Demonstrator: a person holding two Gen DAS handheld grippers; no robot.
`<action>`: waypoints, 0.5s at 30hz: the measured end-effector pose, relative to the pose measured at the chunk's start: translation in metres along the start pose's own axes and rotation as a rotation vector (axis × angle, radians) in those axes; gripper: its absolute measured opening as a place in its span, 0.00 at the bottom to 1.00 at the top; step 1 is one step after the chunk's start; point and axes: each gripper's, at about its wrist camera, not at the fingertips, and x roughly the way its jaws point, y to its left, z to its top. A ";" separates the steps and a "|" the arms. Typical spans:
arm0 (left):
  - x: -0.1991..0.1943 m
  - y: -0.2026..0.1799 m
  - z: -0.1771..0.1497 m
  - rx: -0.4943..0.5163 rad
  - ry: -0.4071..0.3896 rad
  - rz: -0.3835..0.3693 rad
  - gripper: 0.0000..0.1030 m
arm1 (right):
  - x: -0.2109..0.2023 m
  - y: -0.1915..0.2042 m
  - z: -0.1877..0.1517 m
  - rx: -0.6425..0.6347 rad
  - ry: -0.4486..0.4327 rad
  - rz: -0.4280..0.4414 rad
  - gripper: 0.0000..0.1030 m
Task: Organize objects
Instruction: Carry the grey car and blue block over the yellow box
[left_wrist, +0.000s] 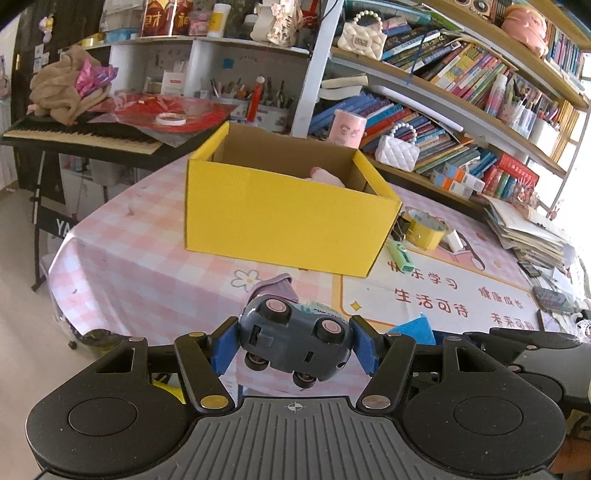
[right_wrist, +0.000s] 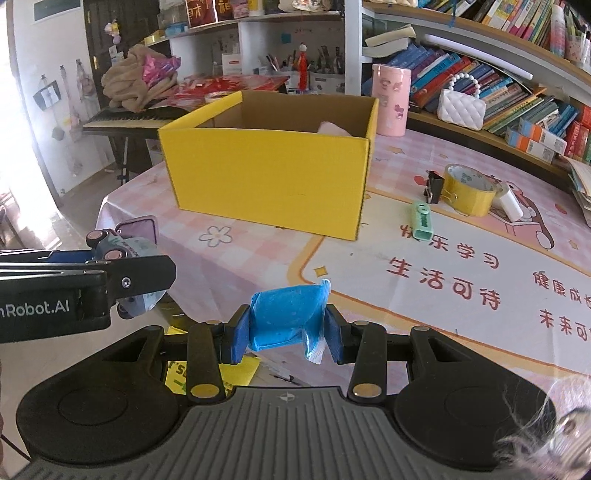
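My left gripper (left_wrist: 295, 341) is shut on a grey-blue toy truck (left_wrist: 291, 339), held wheels-up above the table's near edge; it also shows at the left of the right wrist view (right_wrist: 122, 251). My right gripper (right_wrist: 284, 326) is shut on a blue plastic packet (right_wrist: 286, 315), held above the table; its corner shows in the left wrist view (left_wrist: 415, 326). An open yellow cardboard box (left_wrist: 280, 221) stands on the table ahead of both grippers and also shows in the right wrist view (right_wrist: 266, 181). Something pink (right_wrist: 332, 128) lies inside it.
On the pink checked tablecloth (right_wrist: 424, 295), right of the box, lie a green stapler-like item (right_wrist: 421, 219), a yellow tape roll (right_wrist: 469, 190), a black binder clip (right_wrist: 434, 186) and a white eraser (right_wrist: 511, 206). A pink canister (right_wrist: 389, 99) stands behind the box. Bookshelves and a keyboard (left_wrist: 77, 134) stand beyond.
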 end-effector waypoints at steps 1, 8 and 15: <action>-0.001 0.002 0.001 0.001 -0.004 0.000 0.62 | -0.001 0.003 0.000 -0.001 -0.004 -0.002 0.38; -0.010 0.013 0.011 0.021 -0.060 0.004 0.62 | -0.003 0.015 0.010 -0.021 -0.048 -0.020 0.38; -0.009 0.015 0.051 0.053 -0.163 0.001 0.62 | -0.007 0.013 0.045 -0.043 -0.147 -0.049 0.38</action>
